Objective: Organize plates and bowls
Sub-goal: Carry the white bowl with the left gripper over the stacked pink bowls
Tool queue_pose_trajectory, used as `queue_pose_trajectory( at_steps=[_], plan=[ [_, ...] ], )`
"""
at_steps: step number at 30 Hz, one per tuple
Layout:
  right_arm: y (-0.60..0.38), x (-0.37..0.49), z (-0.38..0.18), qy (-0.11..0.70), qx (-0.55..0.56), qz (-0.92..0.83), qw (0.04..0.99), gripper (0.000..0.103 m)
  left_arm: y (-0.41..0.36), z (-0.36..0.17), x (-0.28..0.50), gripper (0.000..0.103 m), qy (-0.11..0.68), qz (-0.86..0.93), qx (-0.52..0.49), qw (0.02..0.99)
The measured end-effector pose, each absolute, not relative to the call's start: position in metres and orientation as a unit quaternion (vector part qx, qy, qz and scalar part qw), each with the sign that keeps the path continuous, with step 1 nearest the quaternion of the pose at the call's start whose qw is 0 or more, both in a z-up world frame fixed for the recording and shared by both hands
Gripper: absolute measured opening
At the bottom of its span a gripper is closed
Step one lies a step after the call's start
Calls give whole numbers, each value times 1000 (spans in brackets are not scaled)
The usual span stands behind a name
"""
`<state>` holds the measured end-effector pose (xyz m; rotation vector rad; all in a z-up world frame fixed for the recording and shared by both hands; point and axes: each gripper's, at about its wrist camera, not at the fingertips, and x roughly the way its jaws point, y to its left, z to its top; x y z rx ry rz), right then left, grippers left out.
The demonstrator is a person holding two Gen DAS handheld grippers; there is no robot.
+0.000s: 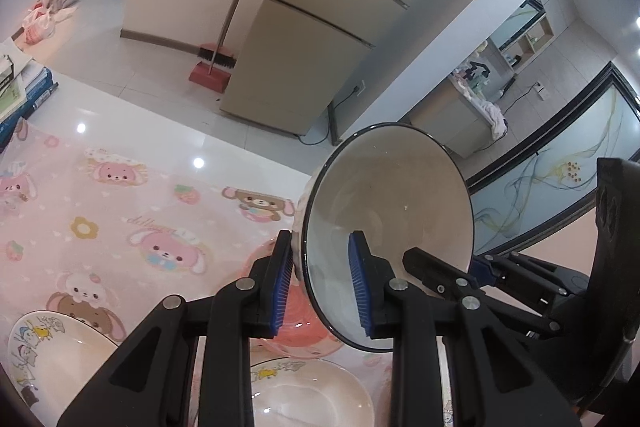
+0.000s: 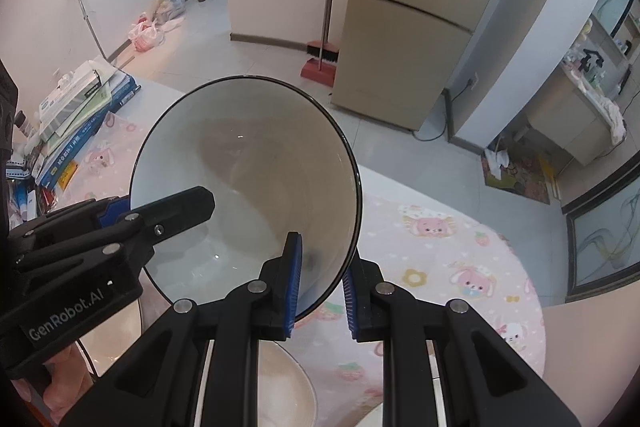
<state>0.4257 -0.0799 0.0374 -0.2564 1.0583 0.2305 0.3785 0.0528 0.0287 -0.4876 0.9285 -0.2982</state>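
A white bowl (image 1: pixel 388 211) with a thin dark rim hangs tilted above the table, held by both grippers at once. My left gripper (image 1: pixel 320 283) is shut on its rim, one blue pad inside the bowl and one outside. In the right wrist view the same bowl (image 2: pixel 248 155) fills the middle, and my right gripper (image 2: pixel 320 279) is shut on its lower right rim. The left gripper (image 2: pixel 160 207) clamps the opposite edge there. Below lie a pink bowl (image 1: pixel 304 331), a cartoon-printed plate (image 1: pixel 48 347) and another printed dish (image 1: pixel 312 395).
A pink cartoon tablecloth (image 1: pixel 120 227) covers the white table. Stacked books and boxes (image 2: pixel 80 107) sit at its far left edge. Beyond the table stand a beige fridge (image 2: pixel 408 27) and a red broom with dustpan (image 2: pixel 320 63) on the tiled floor.
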Motion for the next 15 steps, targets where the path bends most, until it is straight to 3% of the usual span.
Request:
queue_pose_trajectory(
  at_steps=[15],
  plan=[
    [-80,437,-4,533,-115,103,832,21,51,-5,399,26,492,-137,-226,829]
  ],
)
